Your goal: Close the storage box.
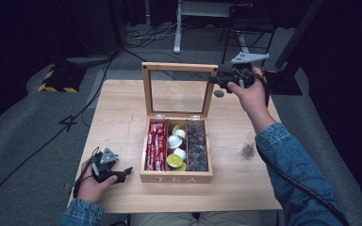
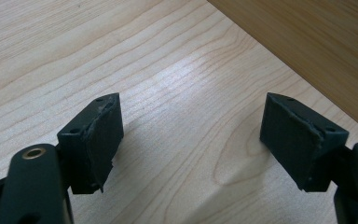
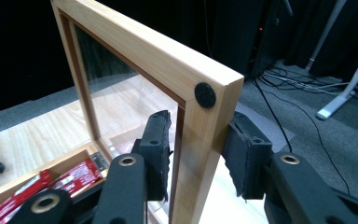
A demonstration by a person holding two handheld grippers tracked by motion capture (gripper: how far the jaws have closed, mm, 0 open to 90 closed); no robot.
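My right gripper (image 3: 193,154) pinches the lid (image 1: 179,90) of the tea box (image 1: 176,177) at its upper right corner; the lid stands upright over the box's back edge. My left gripper (image 2: 191,140) rests wide open left of the box.

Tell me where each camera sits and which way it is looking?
High view: above the person's side, looking forward and down at the table, tea box, both hands and sleeves.
Left gripper view: on the left gripper, looking along its spread jaws at bare tabletop.
Right gripper view: on the right gripper, its jaws around the lid frame's side.
Shared: high and right gripper views both show the upright lid and red packets.
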